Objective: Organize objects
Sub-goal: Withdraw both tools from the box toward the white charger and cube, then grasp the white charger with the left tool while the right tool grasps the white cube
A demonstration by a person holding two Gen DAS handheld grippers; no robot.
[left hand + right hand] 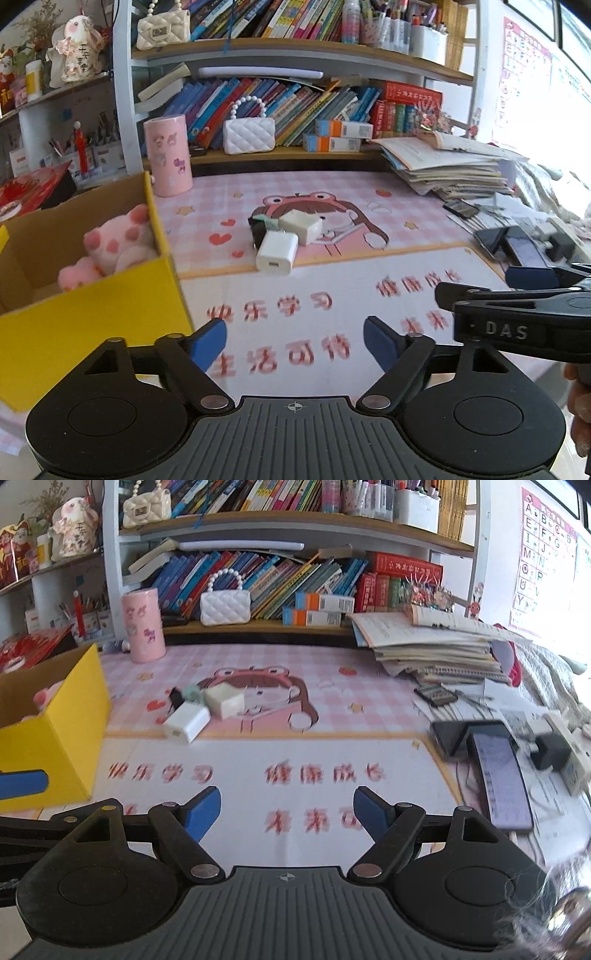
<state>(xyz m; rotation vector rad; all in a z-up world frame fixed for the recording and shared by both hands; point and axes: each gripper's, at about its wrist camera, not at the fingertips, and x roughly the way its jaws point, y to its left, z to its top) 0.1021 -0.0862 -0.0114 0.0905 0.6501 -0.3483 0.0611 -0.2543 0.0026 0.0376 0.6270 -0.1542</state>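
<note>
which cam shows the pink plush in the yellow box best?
Left wrist: the pink spotted plush toy shows clearly inside the yellow cardboard box. Right wrist catches only a pink sliver above the box wall.

A desk covered by a pink checked cartoon mat (332, 184) printed with red Chinese characters carries a small cluster of chargers at its centre: a white rectangular plug adapter (277, 253), a cream cube-shaped adapter (301, 225) touching it, and a black item (255, 227) partly hidden behind them. An open yellow cardboard box (92, 306) stands at the left edge, a pink cylindrical container (168, 155) behind it. A tall stack of papers and workbooks (436, 650) and two dark smartphones (491, 764) lie to the right.
</note>
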